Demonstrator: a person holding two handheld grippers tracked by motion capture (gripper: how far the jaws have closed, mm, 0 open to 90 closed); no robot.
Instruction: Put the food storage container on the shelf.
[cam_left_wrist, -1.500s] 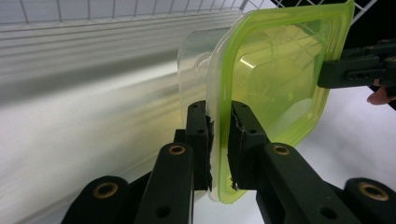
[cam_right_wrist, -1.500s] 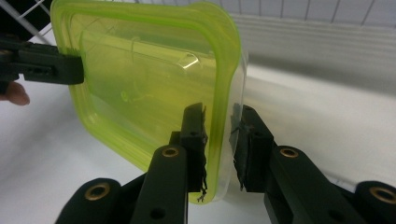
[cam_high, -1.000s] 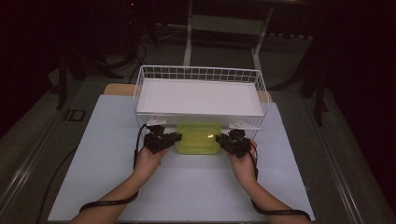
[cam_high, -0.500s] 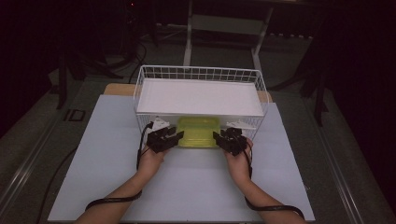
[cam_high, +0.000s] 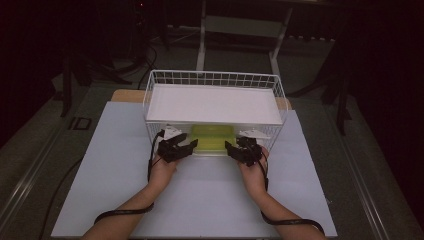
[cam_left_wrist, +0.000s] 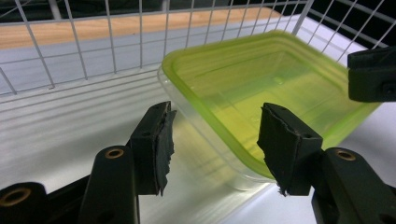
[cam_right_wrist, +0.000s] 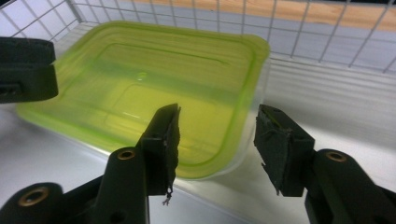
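Note:
A clear container with a yellow-green lid (cam_high: 212, 137) sits on the white floor of a wire basket (cam_high: 215, 80), under its white shelf. My left gripper (cam_high: 187, 146) is at the container's near left corner and my right gripper (cam_high: 235, 150) at its near right corner. In the left gripper view the corner of the container (cam_left_wrist: 261, 88) lies between the jaws of the left gripper (cam_left_wrist: 215, 135), and the pads are off it. In the right gripper view the right gripper (cam_right_wrist: 219, 140) straddles the other corner of the container (cam_right_wrist: 140, 79), also without pressing. Both pairs of jaws have just been opening.
The basket stands on a pale blue mat (cam_high: 100, 165) over the table, its wire wall (cam_left_wrist: 112, 42) close behind the container. A wooden edge (cam_right_wrist: 289, 9) shows past the wires. Cables trail from both forearms across the mat. Dark floor and stands lie beyond.
The container now sits a little deeper under the shelf. Both grippers have let go of its corners and their jaws stand apart. The hands have hardly moved.

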